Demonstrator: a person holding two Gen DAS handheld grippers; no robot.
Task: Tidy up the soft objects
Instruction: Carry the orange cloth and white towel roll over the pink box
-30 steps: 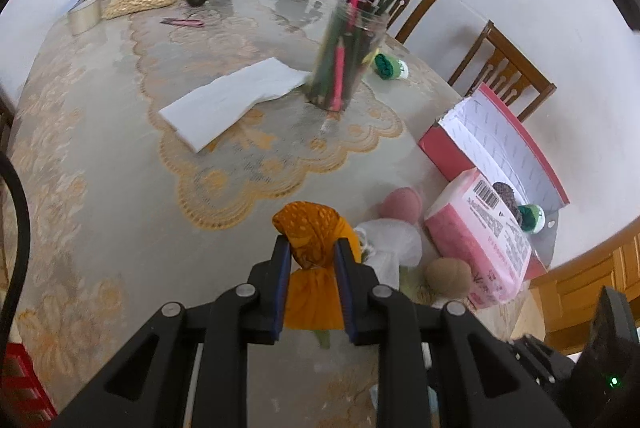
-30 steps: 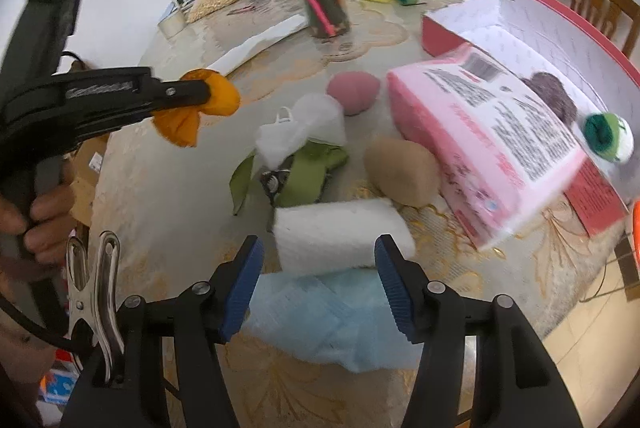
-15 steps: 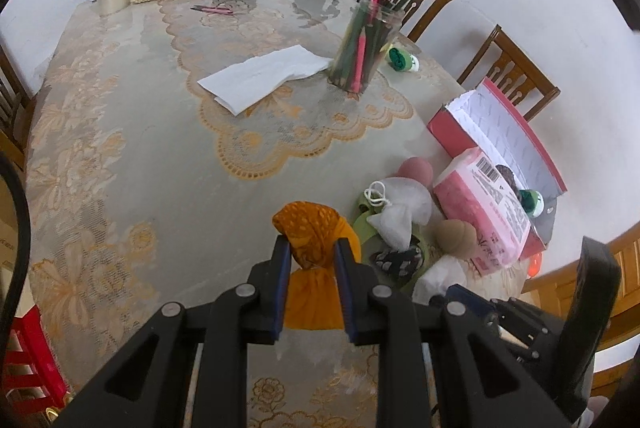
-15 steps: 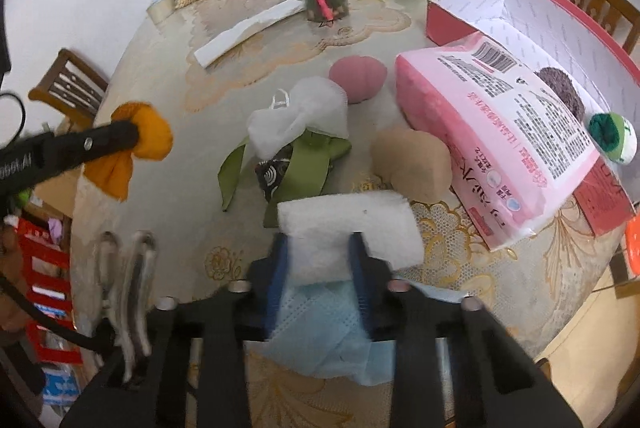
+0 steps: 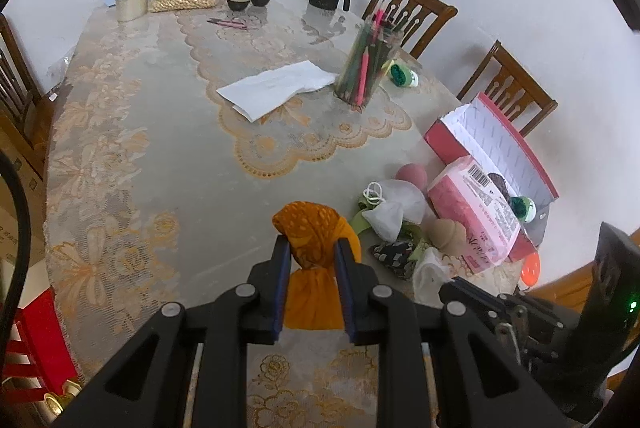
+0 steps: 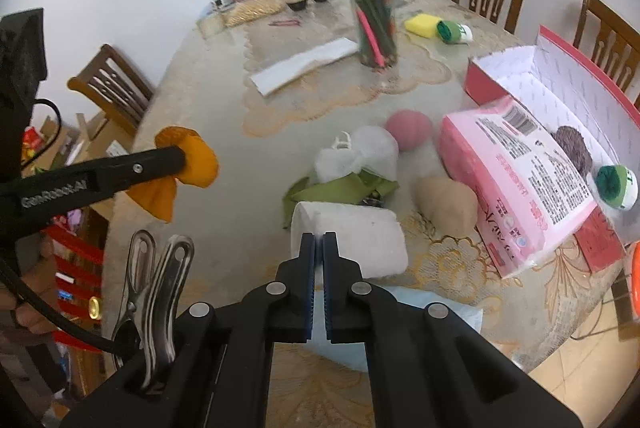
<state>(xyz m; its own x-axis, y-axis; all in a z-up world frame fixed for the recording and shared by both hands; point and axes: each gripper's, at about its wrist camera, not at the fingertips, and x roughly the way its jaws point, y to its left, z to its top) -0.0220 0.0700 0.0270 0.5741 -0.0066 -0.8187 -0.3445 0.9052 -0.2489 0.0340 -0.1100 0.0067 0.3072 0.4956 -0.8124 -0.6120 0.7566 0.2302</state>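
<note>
A: Where is the orange cloth bundle [image 5: 316, 240] seen, and how is it held?

B: It is clamped between the blue pads of the left gripper [image 5: 312, 256], whose jaws are drawn in narrowly against its knotted waist. In the right wrist view the bundle [image 6: 188, 167] is carried clear of the lace-covered table [image 5: 140, 155], at about 9 o'clock from the pile.

A: And the white folded cloth [image 6: 352, 240]?

B: It is pinched at its near edge by the right gripper [image 6: 319, 248], whose jaws are pressed almost fully together, with only a thin layer of the cloth caught between them. A pale blue cloth [image 6: 420, 312] is seen beneath and behind the fingers; whether it is also gripped cannot be told.

A: What is found around the white cloth?

B: Just past it, at 12 o'clock, a green ribbon-like fabric [image 6: 344, 187] and a white pouch [image 6: 356, 155] are lying together. A pink ball [image 6: 408, 129] is placed at 1 o'clock, and a tan soft lump [image 6: 448, 203] at 2 o'clock, touching a pink packet [image 6: 520, 179].

A: And further out?

B: The packet is leaned over the edge of an open red box [image 6: 560, 79], in which a dark round item [image 6: 572, 147] and a green-and-white ball [image 6: 616, 183] are held. A jar of coloured pencils [image 6: 374, 23] is stood at 12 o'clock, beside a folded white paper [image 6: 304, 65].
</note>
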